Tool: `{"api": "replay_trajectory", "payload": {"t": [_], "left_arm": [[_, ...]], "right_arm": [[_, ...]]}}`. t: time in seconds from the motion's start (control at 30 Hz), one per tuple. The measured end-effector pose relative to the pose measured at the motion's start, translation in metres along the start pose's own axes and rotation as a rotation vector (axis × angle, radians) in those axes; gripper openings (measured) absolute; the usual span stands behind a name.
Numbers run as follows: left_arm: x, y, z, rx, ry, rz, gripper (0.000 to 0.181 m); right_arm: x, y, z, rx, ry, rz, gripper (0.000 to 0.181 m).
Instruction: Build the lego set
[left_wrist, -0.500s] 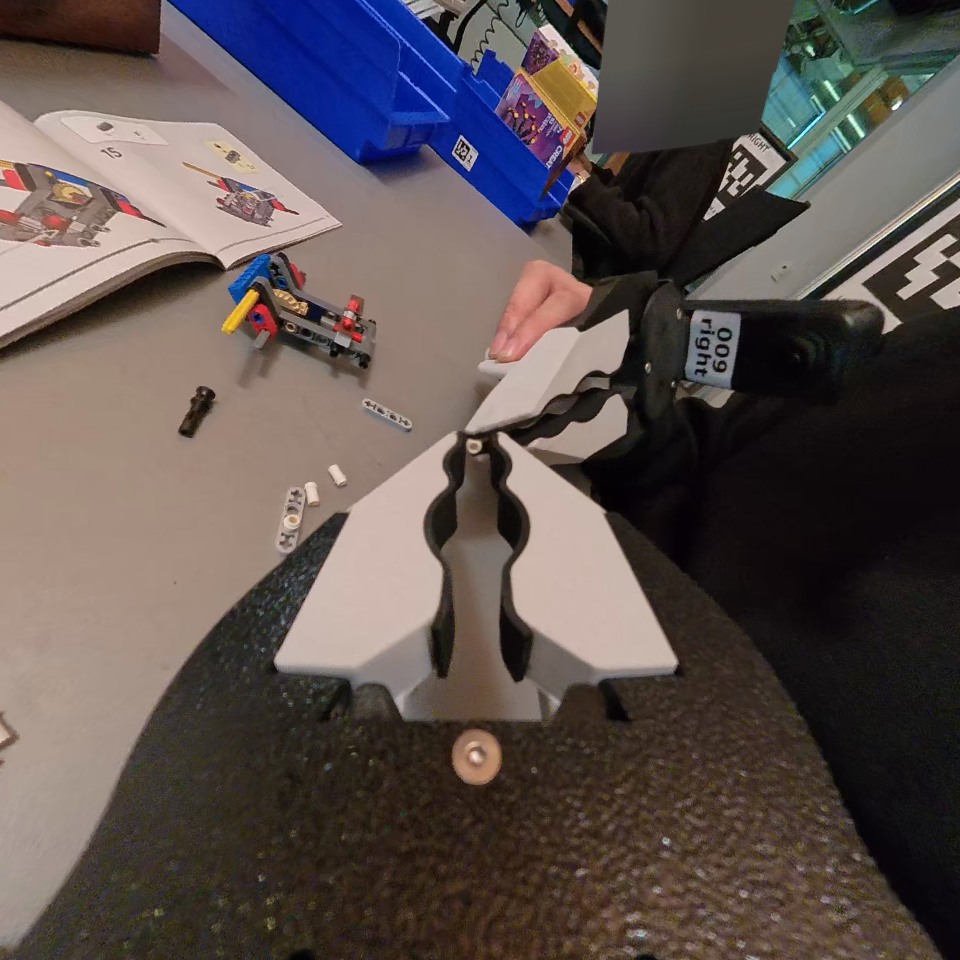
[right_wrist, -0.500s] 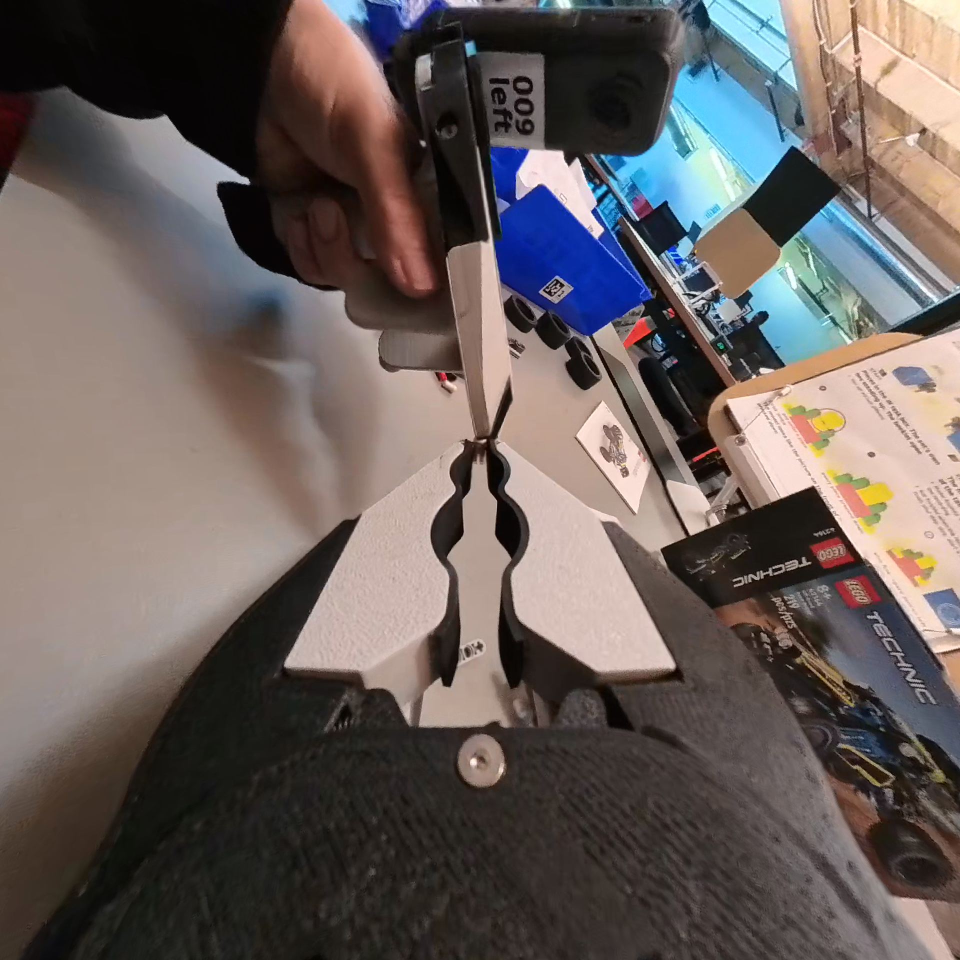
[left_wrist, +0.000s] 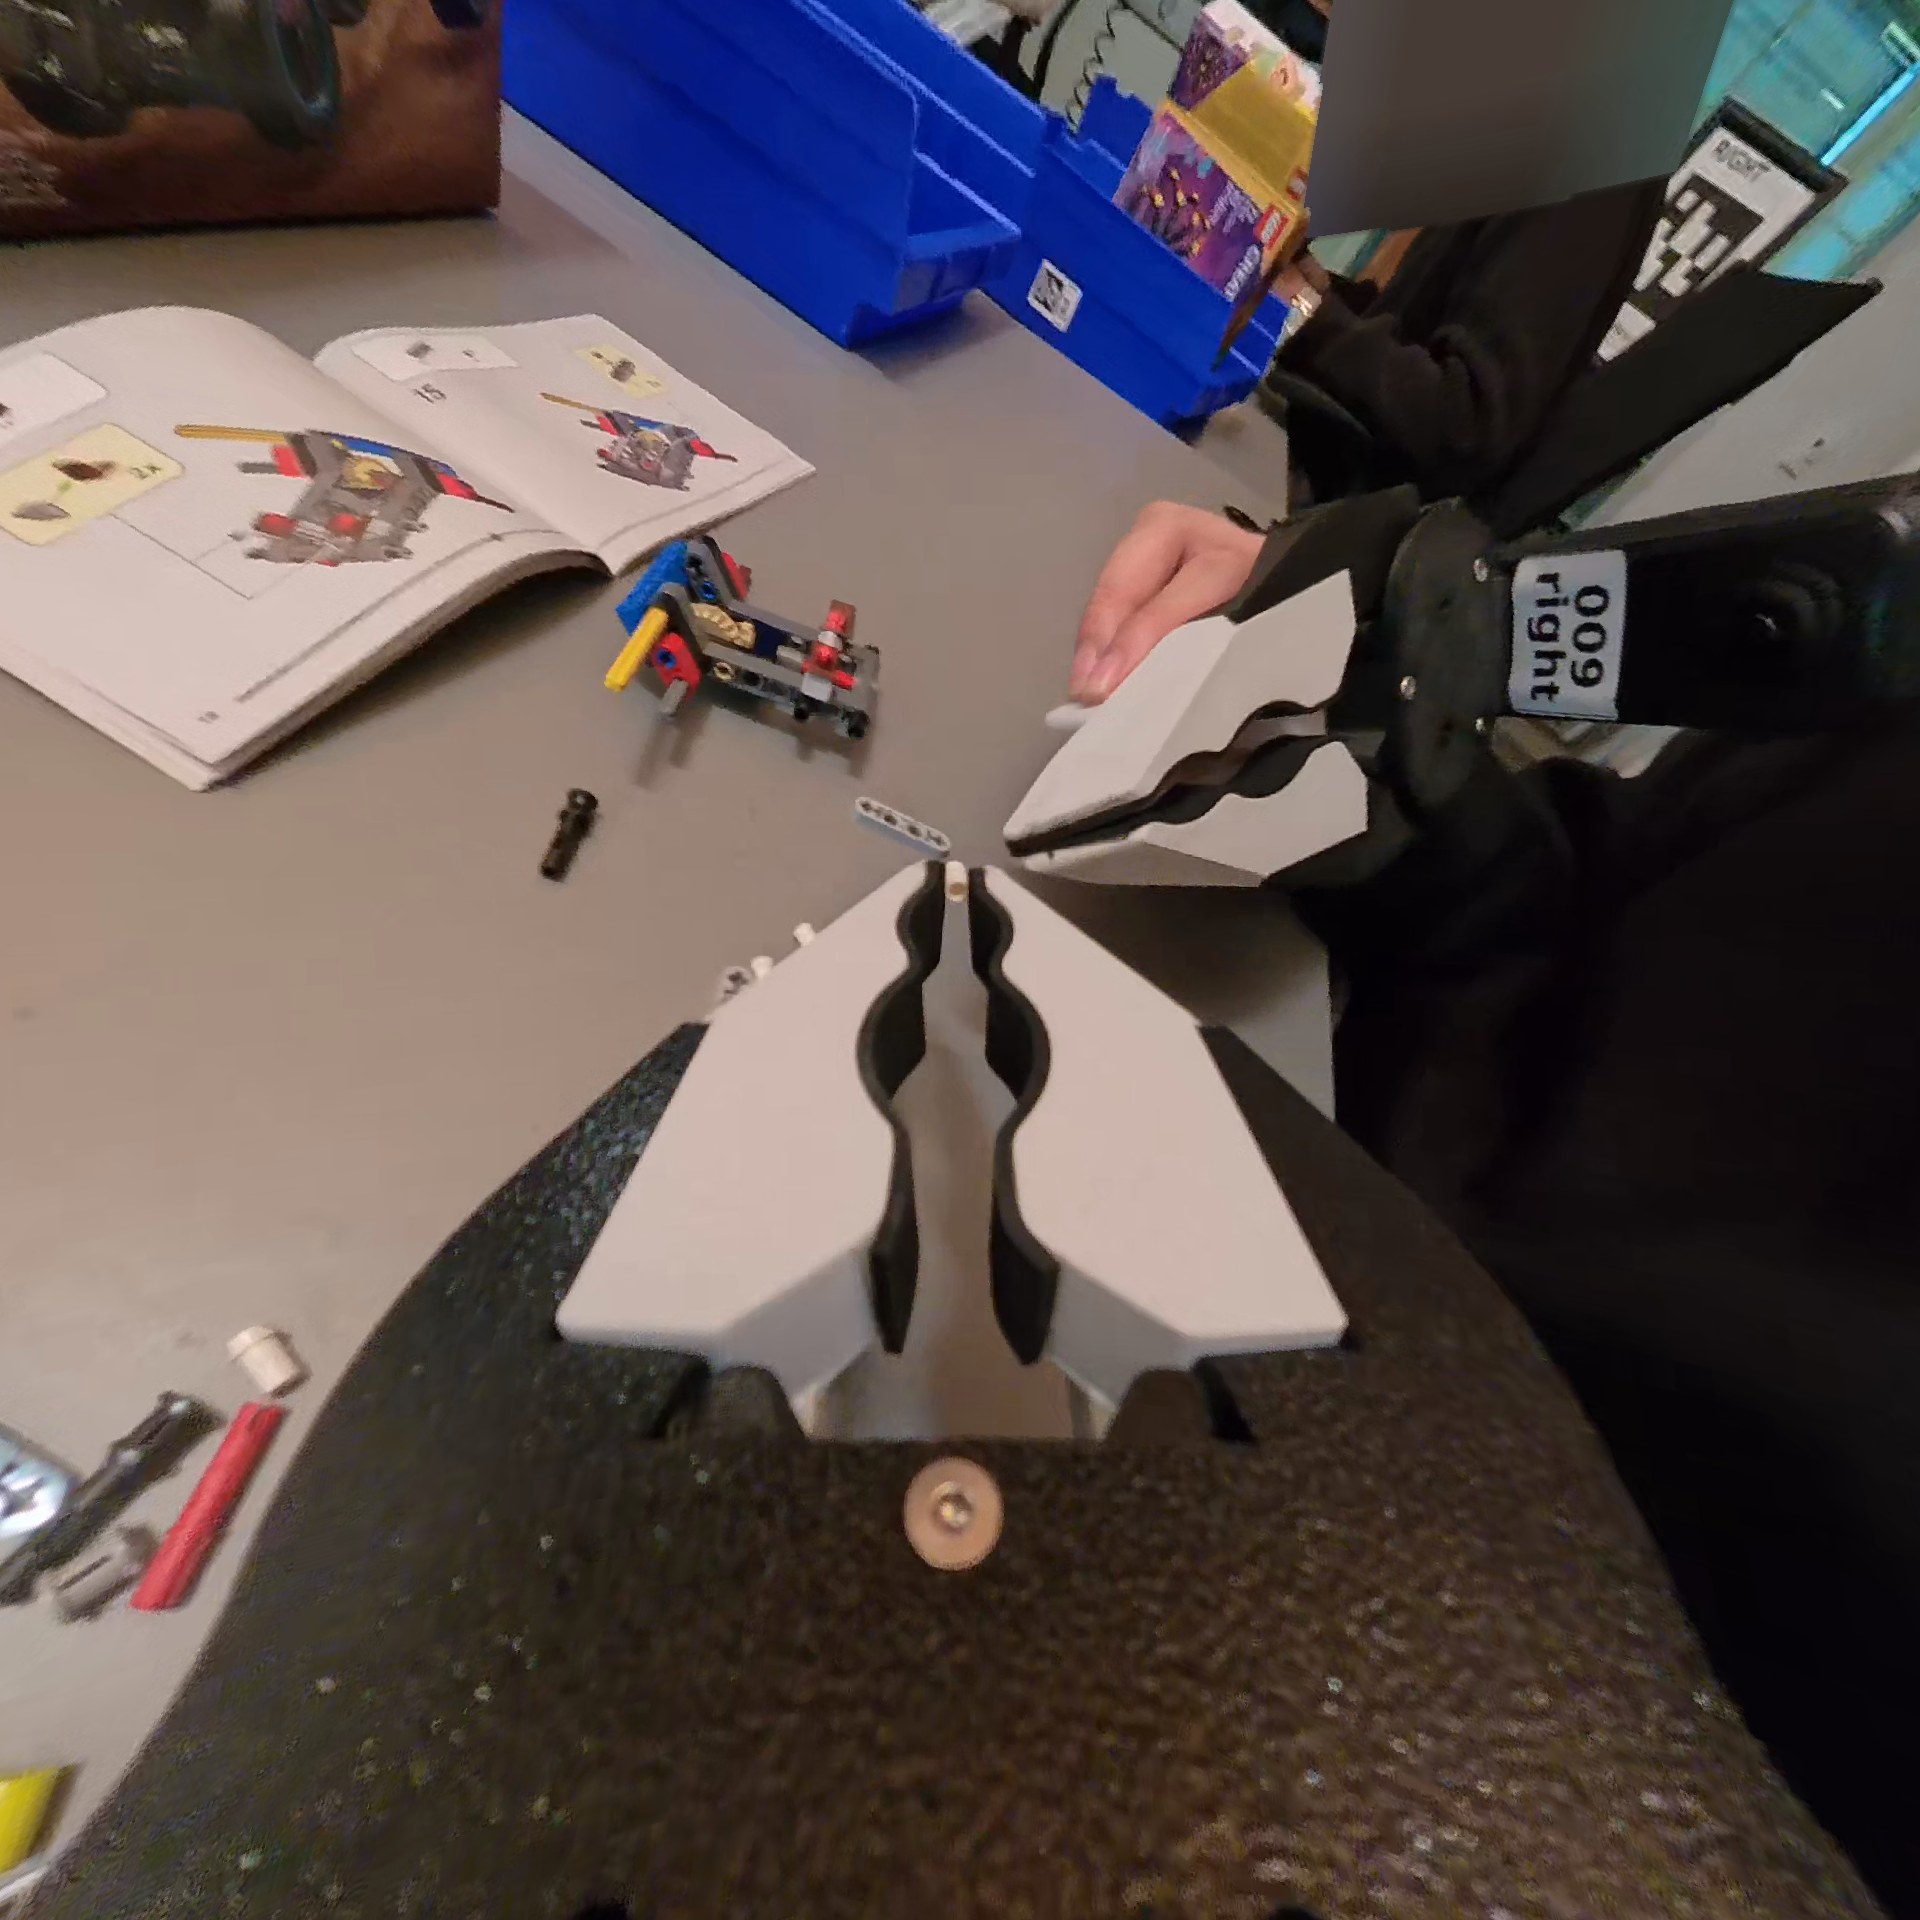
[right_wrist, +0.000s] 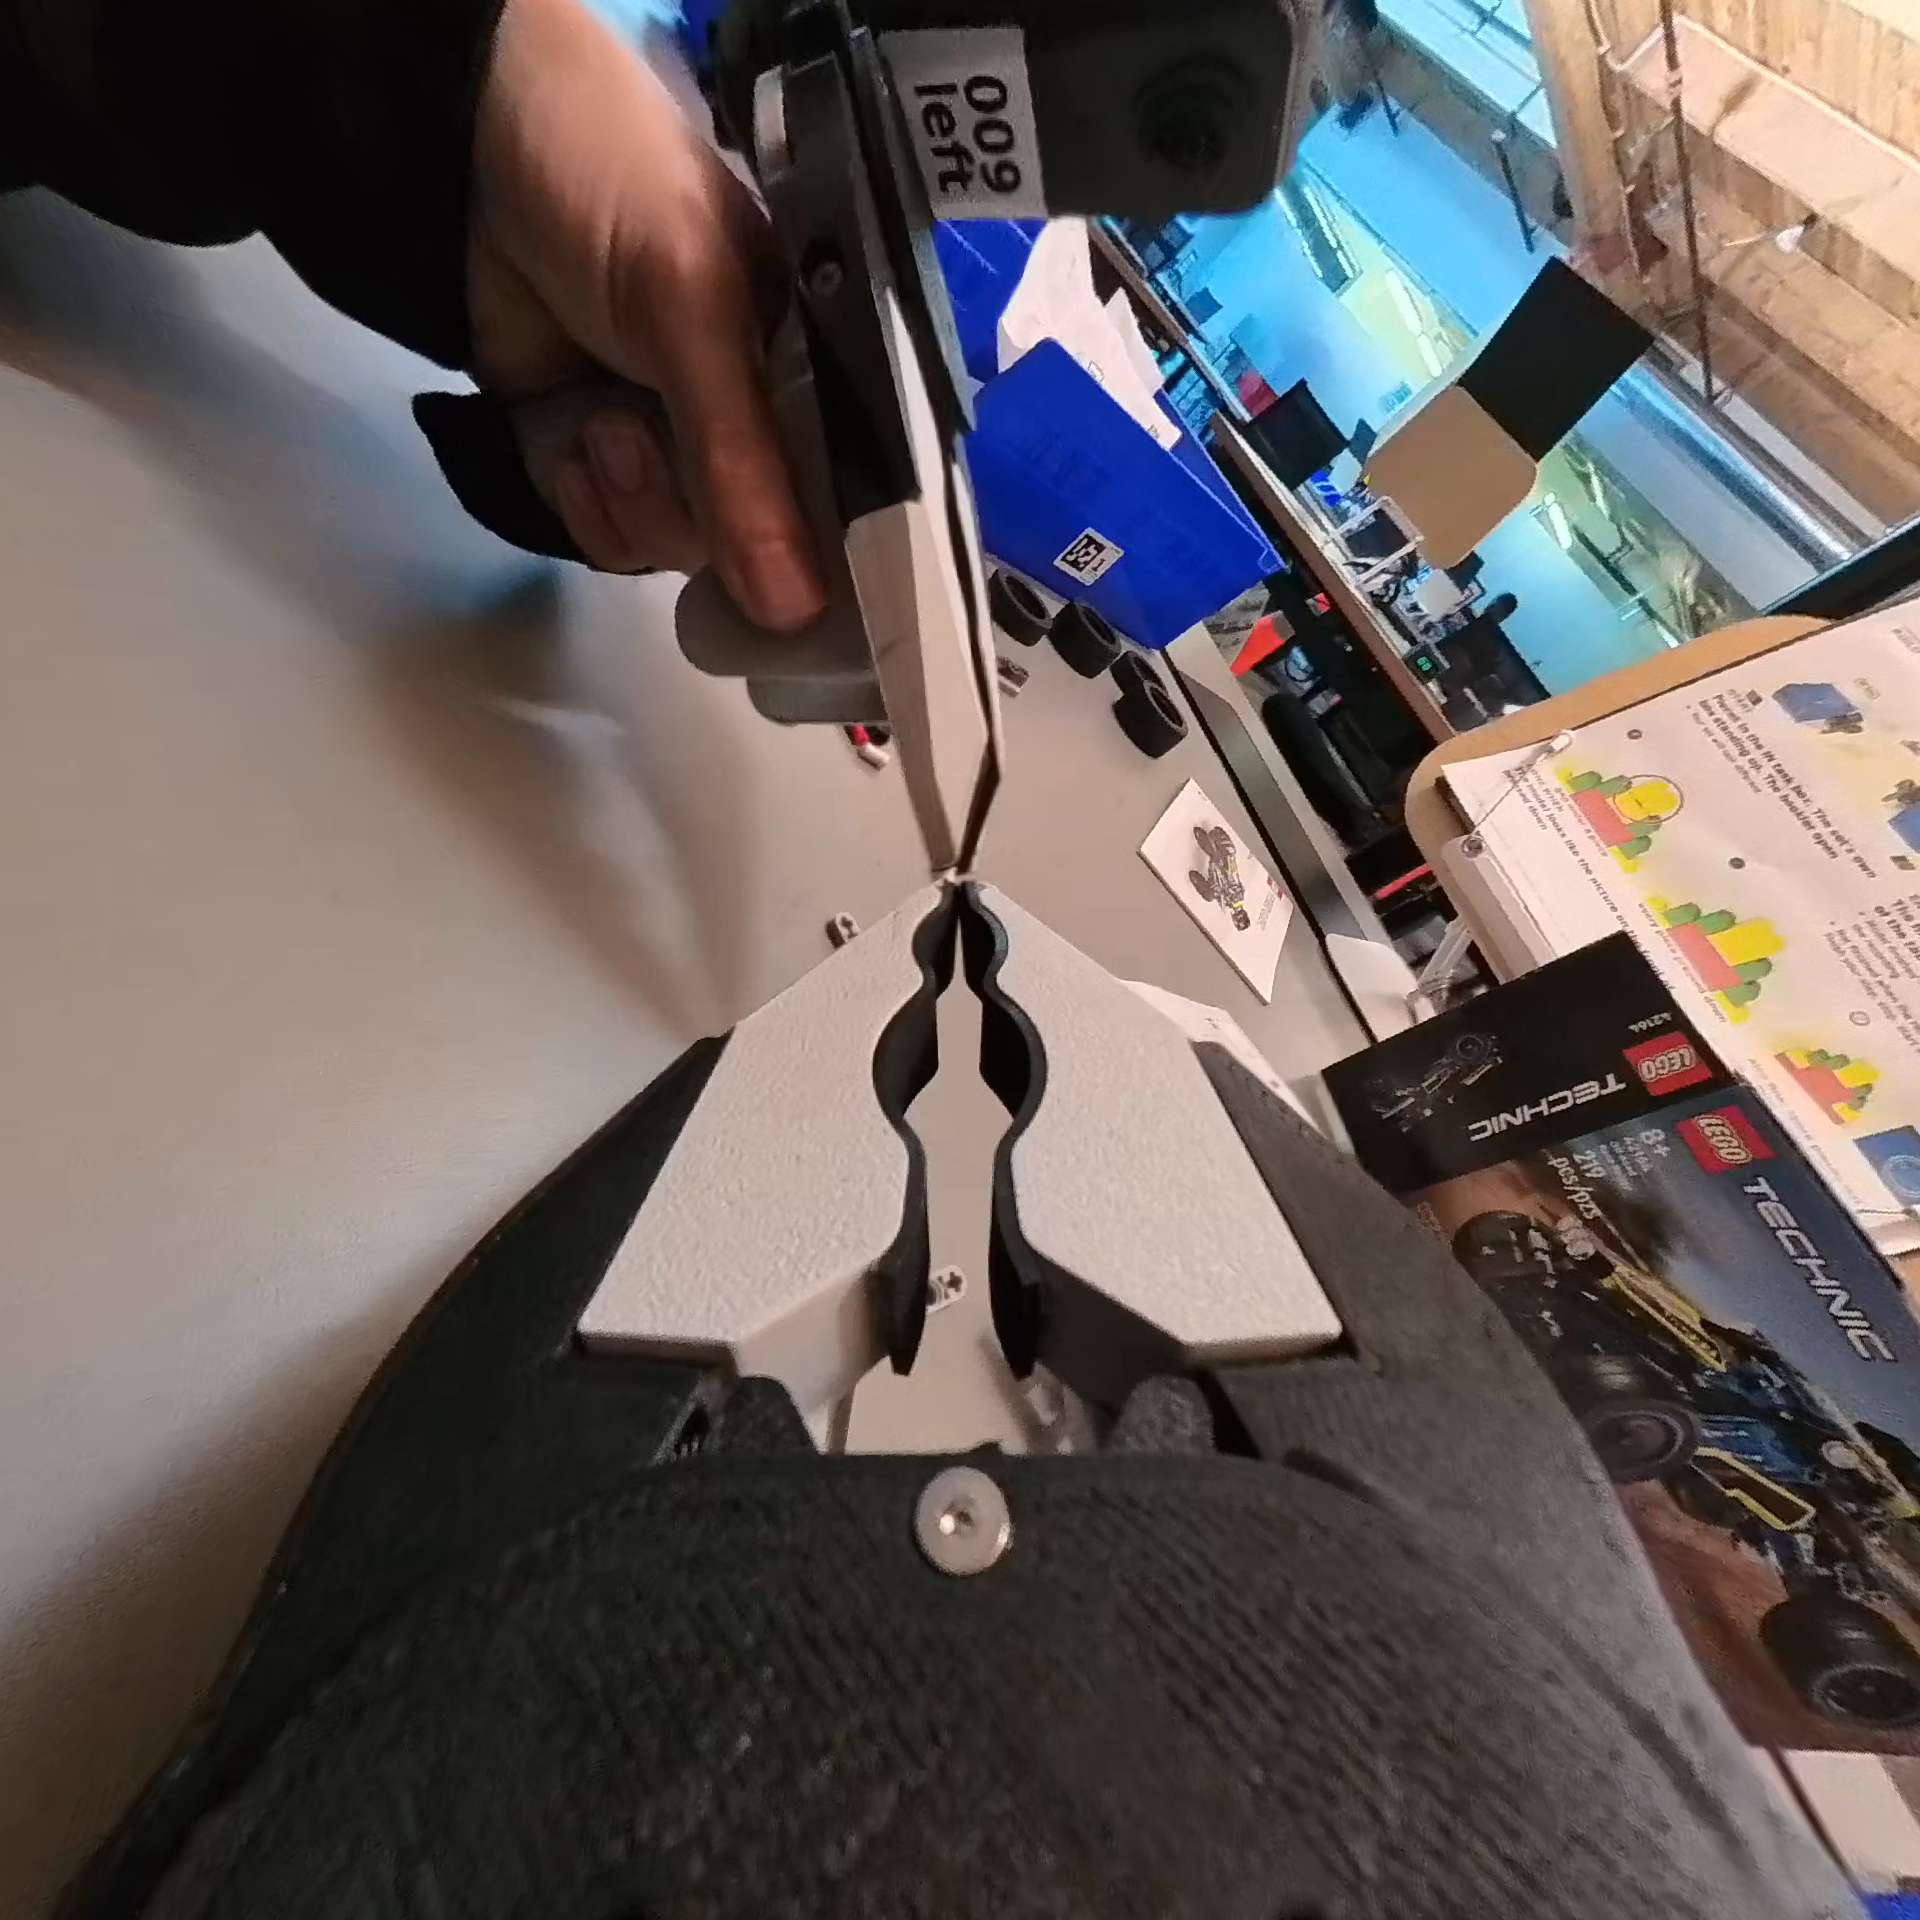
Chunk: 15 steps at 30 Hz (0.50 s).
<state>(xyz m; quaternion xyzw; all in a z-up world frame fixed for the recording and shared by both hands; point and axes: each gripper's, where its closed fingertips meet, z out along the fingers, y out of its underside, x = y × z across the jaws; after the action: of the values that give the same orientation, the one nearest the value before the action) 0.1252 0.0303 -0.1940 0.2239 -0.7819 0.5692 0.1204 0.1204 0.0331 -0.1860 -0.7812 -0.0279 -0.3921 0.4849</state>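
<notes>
Tips nearly meet at centre frame: left gripper pinches a small white peg, long axis pointing away, while right gripper, closed and seemingly empty, sits just right of it

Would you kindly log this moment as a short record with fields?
left gripper: shut on small white cylindrical peg
right gripper: jaws shut, tips beside the left gripper's, nothing visible between them
partly built blue, red and grey lego model: on grey table, untouched
open instruction booklet: behind model
black pin: loose on table
</notes>
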Motion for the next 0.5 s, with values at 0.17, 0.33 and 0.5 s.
{"api": "replay_trajectory", "payload": {"t": [0.17, 0.33, 0.5], "left_arm": [[-0.022, 0.007, -0.014, -0.114, -0.164, 0.182, 0.002], [-0.035, 0.017, -0.013, -0.431, -0.176, 0.379, 0.002], [-0.04, 0.022, -0.002, -0.711, -0.117, 0.467, 0.001]], "right_arm": [[-0.007, 0.02, 0.004, -0.099, -0.101, 0.11, 0.006], [-0.015, 0.04, 0.018, -0.238, -0.294, 0.211, 0.01], [-0.014, 0.051, 0.019, -0.268, -0.352, 0.309, 0.017]]}}
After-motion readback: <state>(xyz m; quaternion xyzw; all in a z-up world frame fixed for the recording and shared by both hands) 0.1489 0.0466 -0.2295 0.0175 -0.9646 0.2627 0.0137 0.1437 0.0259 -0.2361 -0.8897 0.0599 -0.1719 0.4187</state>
